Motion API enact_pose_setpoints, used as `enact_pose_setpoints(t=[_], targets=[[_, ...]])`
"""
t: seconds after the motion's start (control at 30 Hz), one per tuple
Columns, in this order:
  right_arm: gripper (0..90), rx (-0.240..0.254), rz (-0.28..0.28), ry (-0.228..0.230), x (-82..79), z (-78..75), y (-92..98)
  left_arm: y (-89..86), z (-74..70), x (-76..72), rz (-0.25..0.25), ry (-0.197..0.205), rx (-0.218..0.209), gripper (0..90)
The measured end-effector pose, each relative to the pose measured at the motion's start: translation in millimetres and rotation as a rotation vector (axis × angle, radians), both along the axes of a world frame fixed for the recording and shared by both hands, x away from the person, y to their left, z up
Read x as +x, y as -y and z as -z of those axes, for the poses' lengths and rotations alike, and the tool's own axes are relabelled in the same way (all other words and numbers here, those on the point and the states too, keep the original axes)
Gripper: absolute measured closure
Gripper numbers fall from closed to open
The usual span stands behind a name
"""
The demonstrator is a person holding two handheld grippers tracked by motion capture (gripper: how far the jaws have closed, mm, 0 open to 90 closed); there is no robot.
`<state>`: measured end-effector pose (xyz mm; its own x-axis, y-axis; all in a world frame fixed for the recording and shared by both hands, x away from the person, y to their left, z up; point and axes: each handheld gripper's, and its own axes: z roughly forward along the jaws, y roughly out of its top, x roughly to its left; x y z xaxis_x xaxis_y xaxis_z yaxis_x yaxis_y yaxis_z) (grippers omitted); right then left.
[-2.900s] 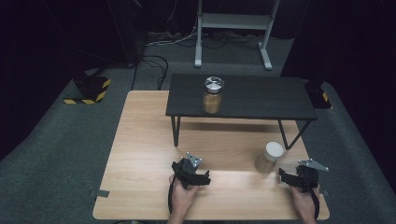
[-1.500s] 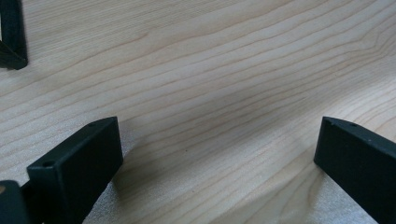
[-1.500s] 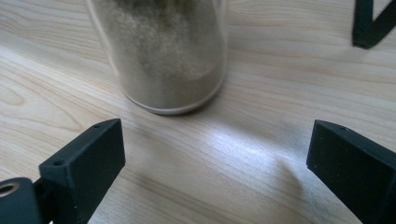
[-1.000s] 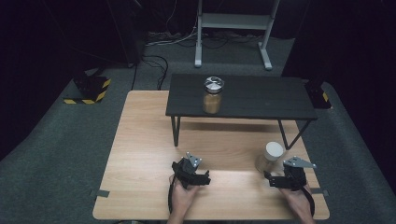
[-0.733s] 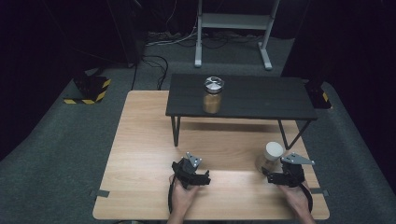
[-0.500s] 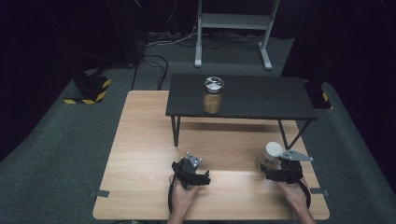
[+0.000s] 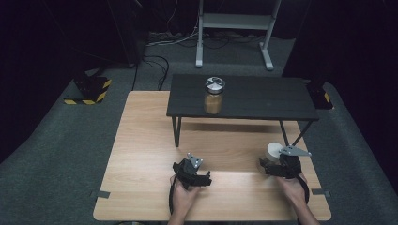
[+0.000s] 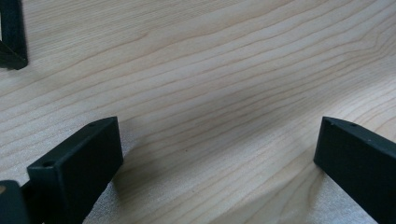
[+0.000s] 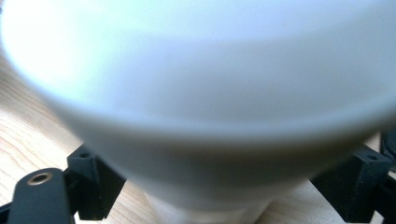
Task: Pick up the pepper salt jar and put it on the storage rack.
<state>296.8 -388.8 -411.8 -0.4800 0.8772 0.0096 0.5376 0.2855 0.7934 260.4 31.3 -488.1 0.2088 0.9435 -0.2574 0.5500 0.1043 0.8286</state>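
A jar with a white lid (image 7: pixel 272 151) stands on the wooden table (image 7: pixel 141 140) at the right, beside a leg of the black low table. My right gripper (image 7: pixel 270 165) reaches around it from the near side. In the right gripper view the jar (image 9: pixel 201 93) looms close and blurred between the two jaws of the right gripper (image 9: pixel 224 186), which have just been closing; a thin gap still shows at each side. My left gripper (image 7: pixel 191 169) rests low over the table's front middle. In its own view the left gripper (image 8: pixel 215 154) stands open over bare wood.
A black low table (image 7: pixel 263 98) stands across the back of the wooden table. A glass jar with a metal lid and brown contents (image 7: pixel 213 96) sits on it. One of its legs (image 8: pixel 11 32) is near the left gripper. Dark carpet surrounds the table.
The right gripper has moved left and forward to the white-lidded jar, and its jaws now stand on either side of it. The left gripper has stayed put.
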Motion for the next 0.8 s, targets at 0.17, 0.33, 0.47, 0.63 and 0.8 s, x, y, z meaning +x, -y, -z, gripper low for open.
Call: enact_pose_setpoints(t=[0.17, 0.33, 0.47, 0.63, 0.8], targets=[[16.5, -0.005, -0.006, 0.009, 1.3, 2.0, -2.1, 0.0, -0.1, 0.0, 0.0, 0.0, 0.002, 1.0], [19.7, -0.001, -0.008, 0.009, 2.6, 3.3, -3.0, 0.0, 0.0, 0.0, 0.0, 0.0, 0.001, 1.0], [22.1, 0.0, -0.012, 0.009, 3.6, 4.3, -3.2, -0.1, -0.2, 0.0, 0.001, 0.0, 0.002, 1.1], [27.0, 0.0, -0.02, 0.012, 4.6, 6.4, -3.1, 0.0, -0.1, 0.0, 0.0, 0.0, 0.002, 1.1], [29.2, 0.018, -0.02, 0.007, 5.0, 9.5, -0.9, 0.0, -0.1, 0.0, 0.0, 0.0, 0.002, 1.1]])
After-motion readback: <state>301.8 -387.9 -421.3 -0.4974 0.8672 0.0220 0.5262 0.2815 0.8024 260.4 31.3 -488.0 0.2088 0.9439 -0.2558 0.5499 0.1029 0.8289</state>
